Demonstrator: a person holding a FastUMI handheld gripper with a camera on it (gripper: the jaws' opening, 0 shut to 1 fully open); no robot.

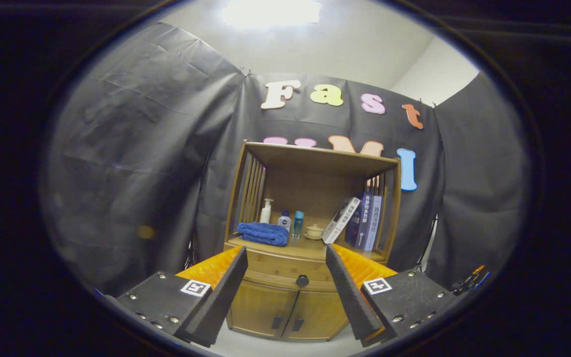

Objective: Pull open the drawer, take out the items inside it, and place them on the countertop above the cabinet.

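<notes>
Ahead, gripper [285,270] level, jaws spread, facing closed drawer [285,272]

Brown wooden cabinet [310,248] — black drawer knob [302,280], blue folded towel [263,233], blue-spined books [367,220].

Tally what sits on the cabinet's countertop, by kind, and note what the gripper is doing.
Towel: 1
Bottles: 3 (pump bottle, squat bottle, slim bottle)
Lidded cup: 1
Books: about 4, packed too tight to be sure
Total: about 9
Gripper: open, short of the shut drawer's knob.
</notes>
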